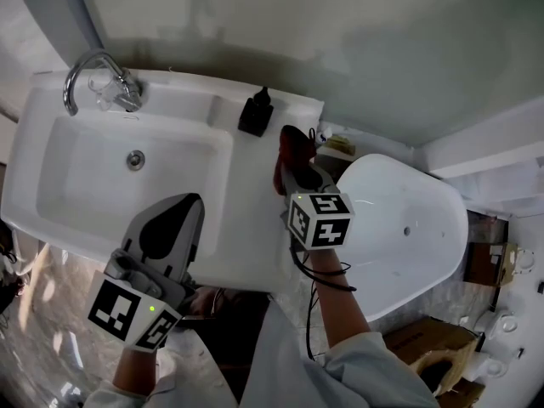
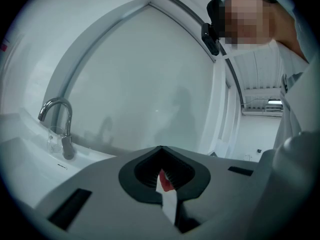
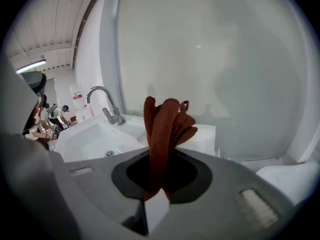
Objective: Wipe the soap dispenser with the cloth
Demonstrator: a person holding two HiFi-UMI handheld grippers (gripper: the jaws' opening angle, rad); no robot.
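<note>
The black soap dispenser [image 1: 255,114] stands on the white sink's [image 1: 217,257] back ledge, right of the basin. My right gripper [image 1: 294,173] is shut on a rust-red cloth [image 1: 294,149], which bunches up past the jaws just in front and to the right of the dispenser, close to it. In the right gripper view the cloth [image 3: 167,124] stands up from the jaws and hides the dispenser. My left gripper [image 1: 176,217] hovers over the sink's front part with its jaws together and nothing in them; its own view shows only the wall and tap.
A chrome tap [image 1: 95,76] with a clear glass [image 1: 107,97] beside it stands at the sink's back left. A white bathtub [image 1: 408,228] lies right of the sink. Cardboard boxes [image 1: 433,351] sit on the floor at lower right.
</note>
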